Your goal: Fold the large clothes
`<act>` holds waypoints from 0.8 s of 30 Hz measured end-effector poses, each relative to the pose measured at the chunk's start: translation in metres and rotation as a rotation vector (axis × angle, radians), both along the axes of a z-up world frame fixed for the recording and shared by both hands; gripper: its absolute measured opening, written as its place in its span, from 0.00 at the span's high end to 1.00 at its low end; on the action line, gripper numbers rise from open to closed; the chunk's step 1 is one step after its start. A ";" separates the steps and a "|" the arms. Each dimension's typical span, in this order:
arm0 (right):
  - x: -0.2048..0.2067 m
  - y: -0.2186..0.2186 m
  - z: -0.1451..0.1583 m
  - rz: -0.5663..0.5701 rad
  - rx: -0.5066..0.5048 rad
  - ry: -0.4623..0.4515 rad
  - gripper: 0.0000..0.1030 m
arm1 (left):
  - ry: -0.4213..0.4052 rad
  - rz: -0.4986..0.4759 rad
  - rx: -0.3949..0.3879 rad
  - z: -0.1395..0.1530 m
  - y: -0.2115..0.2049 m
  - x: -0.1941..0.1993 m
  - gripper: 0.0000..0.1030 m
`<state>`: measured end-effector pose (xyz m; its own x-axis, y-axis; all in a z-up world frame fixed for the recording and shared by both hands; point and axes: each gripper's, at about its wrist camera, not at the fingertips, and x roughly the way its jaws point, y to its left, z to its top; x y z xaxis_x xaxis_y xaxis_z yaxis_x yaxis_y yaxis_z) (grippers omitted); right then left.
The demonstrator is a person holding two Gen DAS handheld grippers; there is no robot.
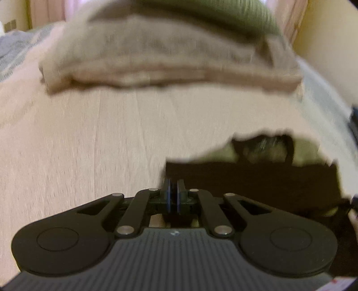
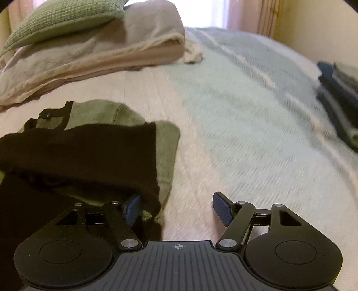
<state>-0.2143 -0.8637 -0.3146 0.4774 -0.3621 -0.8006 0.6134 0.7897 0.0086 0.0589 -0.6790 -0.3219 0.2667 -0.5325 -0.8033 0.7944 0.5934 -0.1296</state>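
Bedspread (image 2: pixel 223 116), pink-and-blue: dark garment (image 2: pixel 78 152) near folded bedding (image 2: pixel 89 51). Left gripper (image 1: pixel 173 185) closed at garment's edge (grip unclear); right gripper (image 2: pixel 176 208) spread, empty.

A black and olive-green garment (image 2: pixel 94 143) is lying partly folded on the bed, its black layer draping over the green one.

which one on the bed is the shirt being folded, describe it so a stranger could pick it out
Start from the bed with its pink and pale blue cover. At the near edge, in front of the beige blanket pile and green pillow, lies the shirt. It alone is olive with black sleeves and a black neck trim, lying partly folded; the stack of dark clothes sits far off to the right.
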 end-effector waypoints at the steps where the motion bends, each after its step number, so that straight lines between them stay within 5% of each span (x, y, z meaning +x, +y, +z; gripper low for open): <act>1: -0.001 0.002 0.002 0.003 -0.001 0.000 0.37 | -0.003 -0.007 0.015 -0.005 0.000 0.000 0.97; 10: -0.012 0.008 0.006 -0.023 0.001 -0.010 0.36 | -0.139 -0.083 -0.123 0.026 -0.005 0.000 0.97; 14: -0.011 0.015 0.010 -0.021 -0.007 -0.011 0.36 | -0.041 -0.064 0.004 -0.004 -0.007 0.012 0.95; 16: -0.014 0.019 0.016 -0.013 -0.004 -0.024 0.36 | -0.063 -0.049 0.043 -0.011 0.004 0.012 0.95; 24: -0.056 0.060 0.026 0.046 0.173 -0.074 0.37 | -0.024 -0.011 0.018 0.012 0.071 -0.031 0.95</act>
<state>-0.2705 -0.8034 -0.2886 0.5499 -0.1989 -0.8112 0.5696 0.7996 0.1901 0.0282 -0.6075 -0.3095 0.2799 -0.5214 -0.8061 0.8039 0.5863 -0.1000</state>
